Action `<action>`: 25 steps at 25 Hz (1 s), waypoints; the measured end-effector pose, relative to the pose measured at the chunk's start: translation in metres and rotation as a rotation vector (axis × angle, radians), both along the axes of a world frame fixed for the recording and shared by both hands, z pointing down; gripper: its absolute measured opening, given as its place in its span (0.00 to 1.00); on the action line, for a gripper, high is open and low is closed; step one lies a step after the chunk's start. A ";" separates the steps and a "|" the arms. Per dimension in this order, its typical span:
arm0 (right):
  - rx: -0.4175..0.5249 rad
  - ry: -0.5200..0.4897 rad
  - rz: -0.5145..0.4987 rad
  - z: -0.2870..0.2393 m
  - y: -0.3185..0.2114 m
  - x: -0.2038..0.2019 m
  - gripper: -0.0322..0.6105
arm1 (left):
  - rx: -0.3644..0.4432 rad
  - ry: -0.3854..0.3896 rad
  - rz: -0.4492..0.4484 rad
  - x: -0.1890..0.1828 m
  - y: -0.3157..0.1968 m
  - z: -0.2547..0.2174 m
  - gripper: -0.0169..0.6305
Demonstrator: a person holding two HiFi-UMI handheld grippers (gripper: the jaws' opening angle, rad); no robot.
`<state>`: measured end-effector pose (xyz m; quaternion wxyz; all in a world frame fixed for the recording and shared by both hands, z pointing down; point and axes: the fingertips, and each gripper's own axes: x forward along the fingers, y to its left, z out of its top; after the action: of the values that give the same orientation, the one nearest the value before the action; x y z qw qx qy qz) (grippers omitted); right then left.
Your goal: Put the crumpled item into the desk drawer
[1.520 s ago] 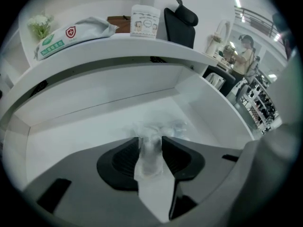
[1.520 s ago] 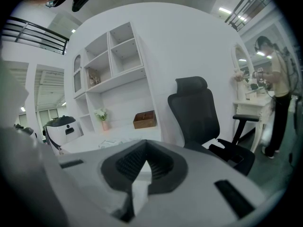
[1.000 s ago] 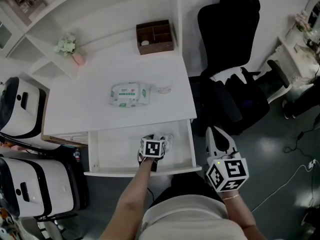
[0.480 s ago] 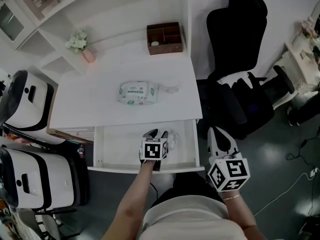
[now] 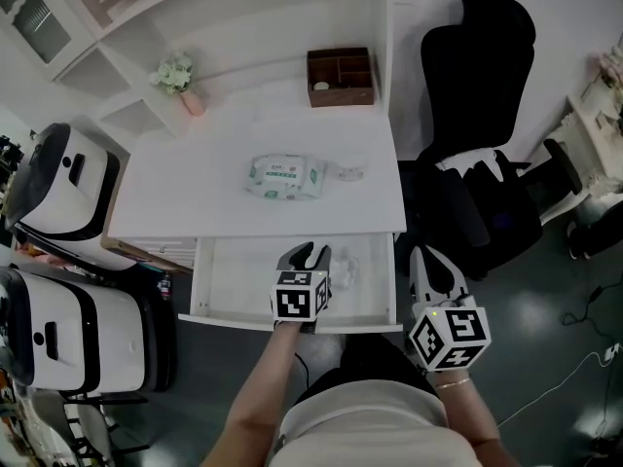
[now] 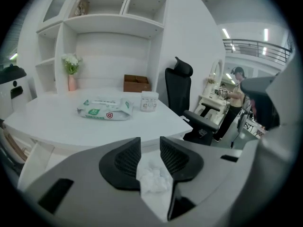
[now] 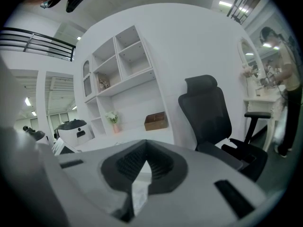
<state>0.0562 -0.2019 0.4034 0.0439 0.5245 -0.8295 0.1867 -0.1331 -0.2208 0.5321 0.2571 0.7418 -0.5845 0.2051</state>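
Observation:
The white desk drawer (image 5: 243, 282) stands pulled out below the desktop. A crumpled white item (image 5: 348, 267) lies on the drawer floor near its right side. My left gripper (image 5: 305, 255) hovers over the drawer just left of the item, jaws closing, pads apart and pressing on nothing. In the left gripper view the crumpled item (image 6: 154, 178) shows through the gap between the jaws of the left gripper (image 6: 150, 148), lying below them. My right gripper (image 5: 421, 254) is outside the drawer, to the right of its corner, jaws shut and empty (image 7: 144, 163).
On the desktop lie a pack of wet wipes (image 5: 285, 176) and a small jar (image 5: 350, 173). A brown wooden organiser (image 5: 341, 76) and a flower vase (image 5: 185, 90) stand at the back. A black office chair (image 5: 487, 163) is at the right, white appliances (image 5: 58, 193) at the left.
The left gripper has drawn back toward the drawer's front edge and its jaws have narrowed. The crumpled item stays on the drawer floor. The right gripper has held its place.

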 end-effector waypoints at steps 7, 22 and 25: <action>0.008 -0.006 -0.020 -0.004 0.004 -0.006 0.05 | 0.118 0.019 -0.048 -0.011 0.007 -0.045 0.14; 0.019 -0.007 -0.062 -0.009 0.014 -0.025 0.05 | 0.282 0.044 -0.099 -0.034 0.036 -0.103 0.04; 0.022 -0.006 -0.074 -0.011 0.017 -0.028 0.05 | 0.312 0.040 -0.107 -0.037 0.044 -0.114 0.03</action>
<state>0.0282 -0.1854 0.3925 0.0428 0.4932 -0.8506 0.1774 -0.1701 -0.1772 0.4185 0.1608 0.7445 -0.6427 0.0828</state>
